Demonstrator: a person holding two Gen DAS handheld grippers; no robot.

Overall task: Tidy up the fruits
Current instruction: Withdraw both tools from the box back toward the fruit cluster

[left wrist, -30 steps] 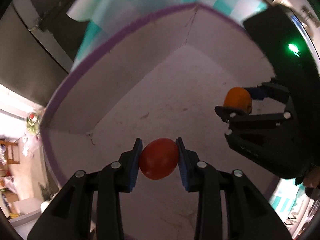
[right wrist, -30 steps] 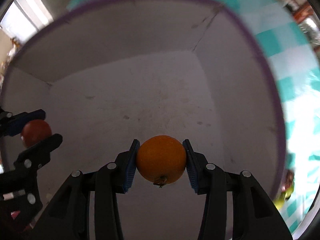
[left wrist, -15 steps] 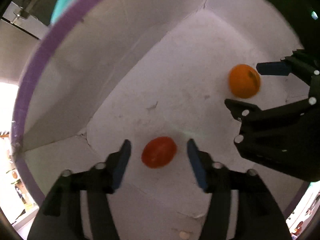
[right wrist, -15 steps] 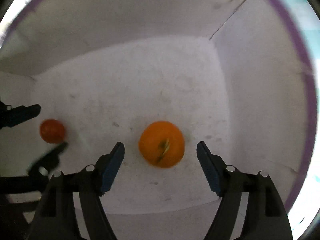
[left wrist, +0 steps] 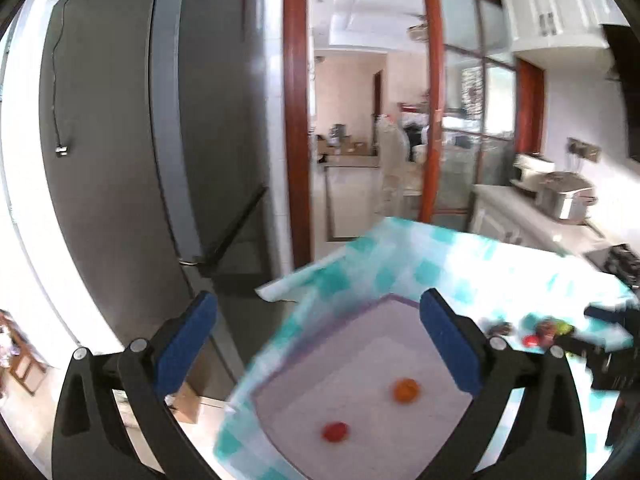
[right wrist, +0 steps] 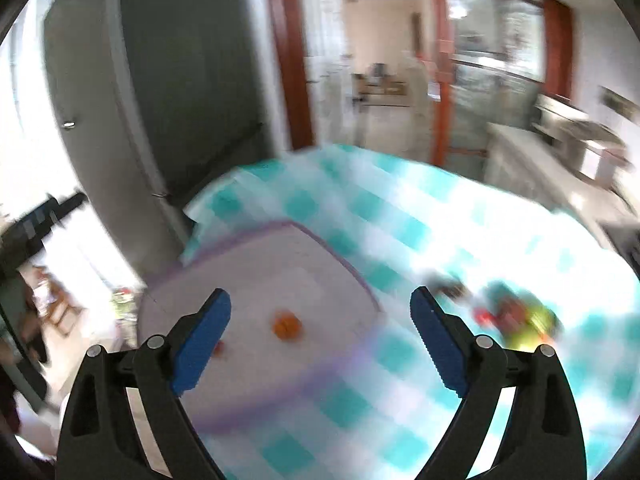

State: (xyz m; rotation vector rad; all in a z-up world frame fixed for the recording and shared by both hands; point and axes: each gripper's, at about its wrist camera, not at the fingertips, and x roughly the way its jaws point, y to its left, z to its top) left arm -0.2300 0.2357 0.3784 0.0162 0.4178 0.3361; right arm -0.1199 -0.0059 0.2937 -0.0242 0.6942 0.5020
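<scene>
We look down along both grippers at a table under a teal-and-white checked cloth (right wrist: 400,208), the frames smeared by motion. The left gripper (left wrist: 318,344) has its blue-padded fingers (left wrist: 188,340) spread wide and opening, with nothing between them. The right gripper (right wrist: 320,336) is likewise opening, fingers (right wrist: 202,340) far apart and gripping nothing. Near the cloth's left edge sits a shallow white box with a purple rim (right wrist: 336,258), open on top. On its floor lie two fruits, well apart from each other: an orange (right wrist: 286,325) nearer the box's right wall, and a small red tomato (left wrist: 335,432) toward its near-left corner; in the right wrist view the tomato (right wrist: 219,348) peeks out just beside the left finger pad. Both fruits rest free of the grippers. Out on the cloth to the right of the box we make out a blurred cluster of other fruit (right wrist: 516,316), red and yellow-green, too smeared to name. In the left wrist view the right gripper's black body (left wrist: 604,344) shows at the right edge, beside that cluster (left wrist: 540,332). Behind the table stand a dark grey refrigerator (left wrist: 120,152) and a red-brown door frame (left wrist: 296,120).
</scene>
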